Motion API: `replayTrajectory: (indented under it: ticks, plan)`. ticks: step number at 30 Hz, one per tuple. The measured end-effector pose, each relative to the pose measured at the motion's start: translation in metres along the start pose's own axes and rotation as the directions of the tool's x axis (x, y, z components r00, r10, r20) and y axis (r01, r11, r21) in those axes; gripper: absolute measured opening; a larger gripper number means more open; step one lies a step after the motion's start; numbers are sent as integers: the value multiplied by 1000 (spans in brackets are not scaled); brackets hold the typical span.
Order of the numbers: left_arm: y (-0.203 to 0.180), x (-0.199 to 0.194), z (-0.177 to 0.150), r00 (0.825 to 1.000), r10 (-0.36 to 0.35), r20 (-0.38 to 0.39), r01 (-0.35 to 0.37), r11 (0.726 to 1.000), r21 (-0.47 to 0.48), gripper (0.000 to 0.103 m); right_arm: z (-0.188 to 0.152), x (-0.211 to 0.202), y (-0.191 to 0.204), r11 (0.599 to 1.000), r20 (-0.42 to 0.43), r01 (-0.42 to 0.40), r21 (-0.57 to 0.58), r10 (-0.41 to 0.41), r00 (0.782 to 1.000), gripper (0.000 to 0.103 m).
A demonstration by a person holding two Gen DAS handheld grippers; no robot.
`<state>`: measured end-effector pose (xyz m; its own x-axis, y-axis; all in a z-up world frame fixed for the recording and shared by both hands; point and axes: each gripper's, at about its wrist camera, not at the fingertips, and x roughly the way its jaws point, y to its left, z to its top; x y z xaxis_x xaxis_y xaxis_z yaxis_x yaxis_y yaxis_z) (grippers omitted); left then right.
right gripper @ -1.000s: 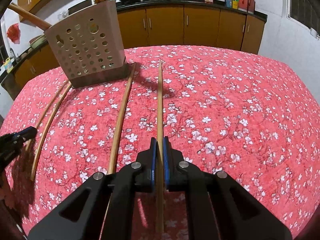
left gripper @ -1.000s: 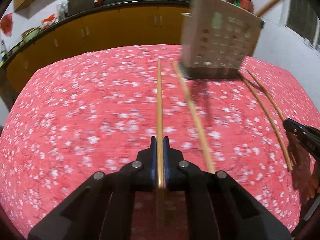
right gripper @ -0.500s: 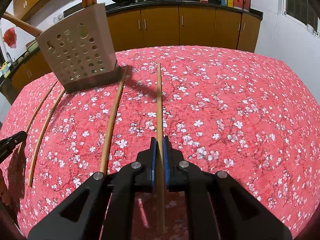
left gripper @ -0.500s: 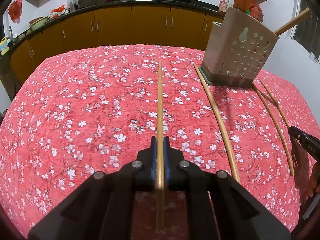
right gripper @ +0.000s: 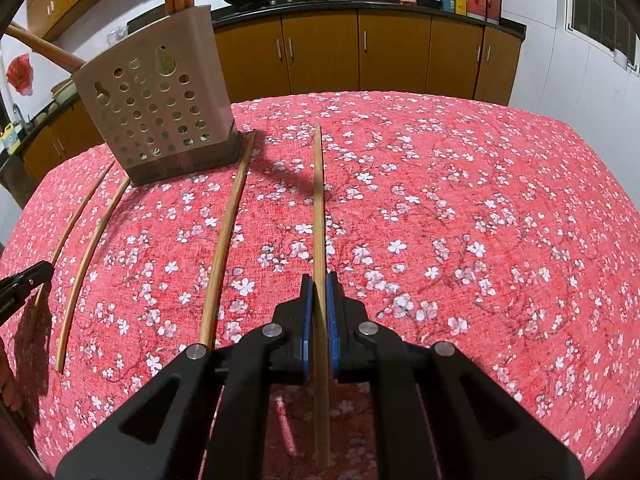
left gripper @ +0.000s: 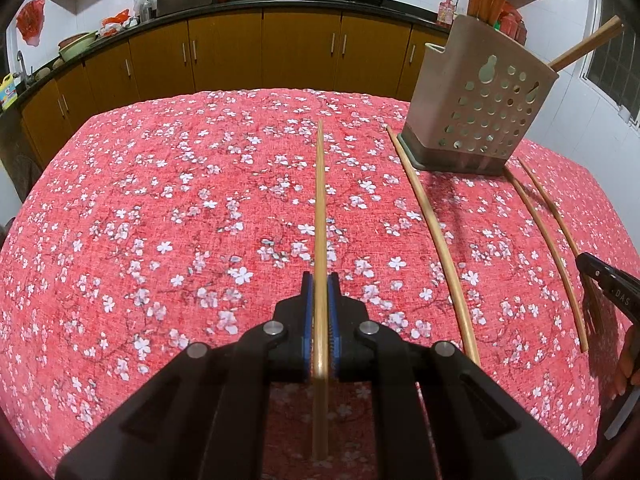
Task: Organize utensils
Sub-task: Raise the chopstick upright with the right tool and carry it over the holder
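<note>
Chopsticks are the items under inspection. Left claw (left gripper: pixel 320 280) is clamped on one chopstick (left gripper: pixel 320 208), gripped well back from its tip, with a long length projecting forward above the desk (left gripper: pixel 140 220). Right claw (right gripper: pixel 317 280) is likewise clamped on a second held chopstick (right gripper: pixel 318 200), same overhang.

Beyond the claws, three loose chopsticks lie flat on the red floral cloth: one (right gripper: pixel 226 236) just beside the holder's base, two thinner ones (right gripper: pixel 90 256) on its far side. The perforated holder (right gripper: pixel 156 120) stands upright near the desk's far edge, already carrying several sticks, one leaning out sideways (left gripper: pixel 584 46).

Risks noted:
- Long overhang gives leverage; a tip striking the holder's rim could pivot the stick in the pads or tip the holder.
- Holder sits on its base tray near the desk edge; a sideways push may shift it.
- Sticks already inside crowd the opening and could deflect an incoming one.
- Two arms converging on one opening risk a clash.
</note>
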<state>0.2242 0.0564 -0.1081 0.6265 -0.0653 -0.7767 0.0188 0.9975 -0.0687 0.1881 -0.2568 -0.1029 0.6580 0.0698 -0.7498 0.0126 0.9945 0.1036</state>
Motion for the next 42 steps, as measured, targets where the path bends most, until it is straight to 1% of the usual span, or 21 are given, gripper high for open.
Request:
replayTrajectory:
  ticks: [9, 14, 23, 26, 28, 31, 38, 42]
  plan:
    - [-2, -6, -6, 1000, 10, -2, -10, 1000, 22, 10, -11, -10, -2, 1000, -2, -16, -9, 16, 1000, 8]
    - [-3, -6, -6, 1000, 18, -2, -18, 999, 29, 10, -11, -10, -2, 1000, -2, -9, -15, 9, 1000, 8]
    - [-2, -6, -6, 1000, 12, -3, -12, 1000, 27, 8, -11, -11, -3, 1000, -1, -15, -9, 15, 1000, 8]
    - [-2, -8, -6, 1000, 8, -20, -7, 1000, 28, 8, -10, -14, -3, 1000, 3, -14, -2, 14, 1000, 7]
    - [1, -13, -5, 1000, 8, -22, -8, 1000, 22, 8, -9, -22, -4, 1000, 25, -23, 4, 23, 999, 7]
    - [5, -24, -2, 1000, 8, -2, -8, 1000, 20, 8, -3, -40, -5, 1000, 75, -26, 2, 26, 997, 7]
    - [6, -57, 13, 997, -3, 78, 0, 1000, 29, 8, 15, -73, -5, 1000, 177, -20, 3, 19, 984, 7]
    - [6, -77, 23, 991, -9, 132, 5, 1000, 29, 8, 25, -88, -7, 1000, 234, -18, 5, 16, 972, 7]
